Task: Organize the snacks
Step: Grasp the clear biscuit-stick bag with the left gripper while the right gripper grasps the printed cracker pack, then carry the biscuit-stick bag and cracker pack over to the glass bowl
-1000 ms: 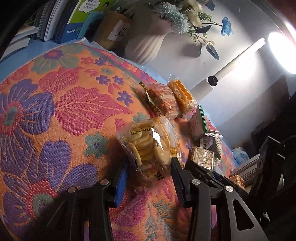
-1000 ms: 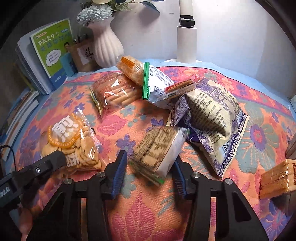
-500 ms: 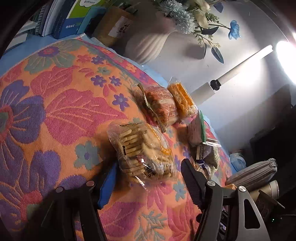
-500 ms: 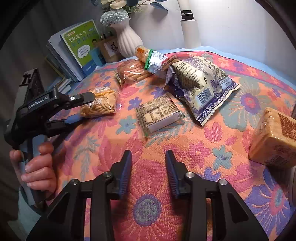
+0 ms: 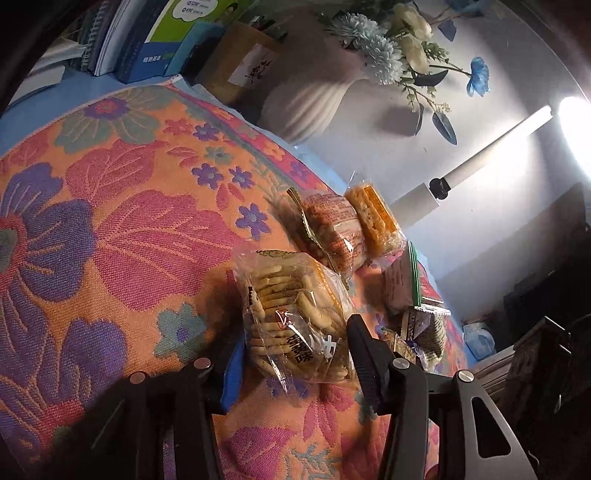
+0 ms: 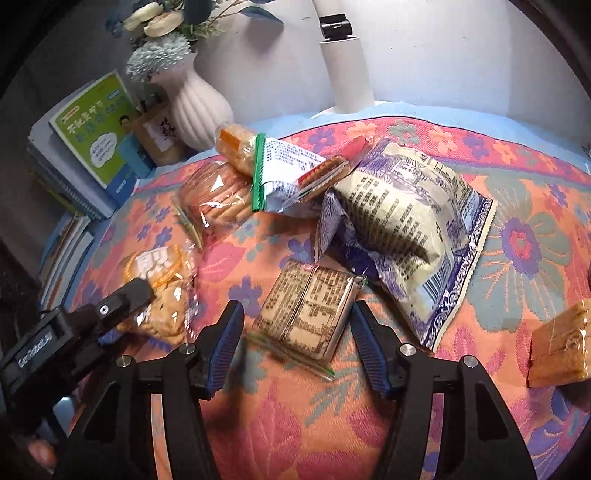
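On the flowered cloth [image 6: 517, 236] over the table, the left gripper [image 5: 295, 354] has its jaws closing around a clear bag of biscuits [image 5: 295, 314]. Nearby, the right gripper [image 6: 297, 341] has jaws opening, straddling a small printed packet [image 6: 308, 308] without touching it.

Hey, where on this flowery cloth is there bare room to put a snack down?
Free: the floral cloth left of the clear biscuit bag, toward the books, and the near strip in front of the small printed packet. Crowded: the back by the vase, where packets overlap against the big purple bag.
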The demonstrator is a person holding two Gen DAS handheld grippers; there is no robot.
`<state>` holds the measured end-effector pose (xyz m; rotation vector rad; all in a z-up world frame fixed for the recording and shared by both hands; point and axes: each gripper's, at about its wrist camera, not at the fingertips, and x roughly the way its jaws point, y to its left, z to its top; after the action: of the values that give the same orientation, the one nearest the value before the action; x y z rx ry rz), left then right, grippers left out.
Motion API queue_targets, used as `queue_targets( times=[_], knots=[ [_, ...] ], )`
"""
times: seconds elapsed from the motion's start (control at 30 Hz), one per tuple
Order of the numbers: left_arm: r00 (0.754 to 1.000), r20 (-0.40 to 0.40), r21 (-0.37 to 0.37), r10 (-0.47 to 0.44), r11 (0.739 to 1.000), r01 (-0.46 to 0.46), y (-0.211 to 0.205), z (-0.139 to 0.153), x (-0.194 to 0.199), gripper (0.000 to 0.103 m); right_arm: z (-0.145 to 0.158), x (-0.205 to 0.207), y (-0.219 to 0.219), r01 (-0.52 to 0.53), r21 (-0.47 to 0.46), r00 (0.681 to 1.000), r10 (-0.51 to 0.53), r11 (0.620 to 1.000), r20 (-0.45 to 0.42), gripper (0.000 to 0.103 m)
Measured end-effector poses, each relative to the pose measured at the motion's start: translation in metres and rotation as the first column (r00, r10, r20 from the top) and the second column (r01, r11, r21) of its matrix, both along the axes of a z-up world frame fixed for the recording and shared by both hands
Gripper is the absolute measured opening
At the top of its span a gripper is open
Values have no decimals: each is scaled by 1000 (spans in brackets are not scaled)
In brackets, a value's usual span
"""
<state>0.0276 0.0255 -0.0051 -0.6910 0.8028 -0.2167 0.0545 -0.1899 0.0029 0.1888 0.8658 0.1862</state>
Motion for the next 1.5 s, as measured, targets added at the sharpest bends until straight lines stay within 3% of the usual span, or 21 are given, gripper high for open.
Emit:
queue_targets(
  times=[0.13, 0.23, 0.27, 0.47, 0.6, 0.8, 0.97, 1.07, 1.5],
  knots=[
    [1000, 6, 2, 8, 1000, -8, 1, 0, -2, 49, -3, 2, 21, 6, -151, 1000, -2, 988, 24, 59],
    [1000, 13, 16, 2, 1000, -2, -1, 1, -2, 49, -5, -2, 33, -4, -251, 999, 15, 968, 41, 50],
    [1000, 14, 19, 1, 1000, -1, -1, 1, -2, 49, -5, -4, 33, -6, -252, 999, 18, 968, 43, 44],
    [999, 40, 43, -17, 999, 15, -7, 6, -9, 49, -2, -37, 7, -31, -156, 999, 38, 987, 37, 44],
    [997, 62, 99, -53, 994, 46, -21, 13, -18, 49, -1, -77, -23, -13, -89, 999, 17, 996, 40, 44],
    [983, 83, 120, -165, 981, 154, -69, 27, -55, 49, 3, -125, -59, 17, -25, 999, -16, 1000, 31, 44],
    [948, 131, 157, -291, 950, 270, -125, 54, -84, 49, 4, -147, -95, 21, 78, 999, -18, 997, -44, 44],
    [920, 157, 176, -360, 927, 332, -158, 70, -96, 49, 5, -167, -124, 56, 117, 998, -51, 992, -46, 44],
    [769, 197, 246, -609, 790, 562, -281, 110, -134, 49, 52, -245, -234, 246, 151, 957, -265, 957, 119, 44]
  ],
)
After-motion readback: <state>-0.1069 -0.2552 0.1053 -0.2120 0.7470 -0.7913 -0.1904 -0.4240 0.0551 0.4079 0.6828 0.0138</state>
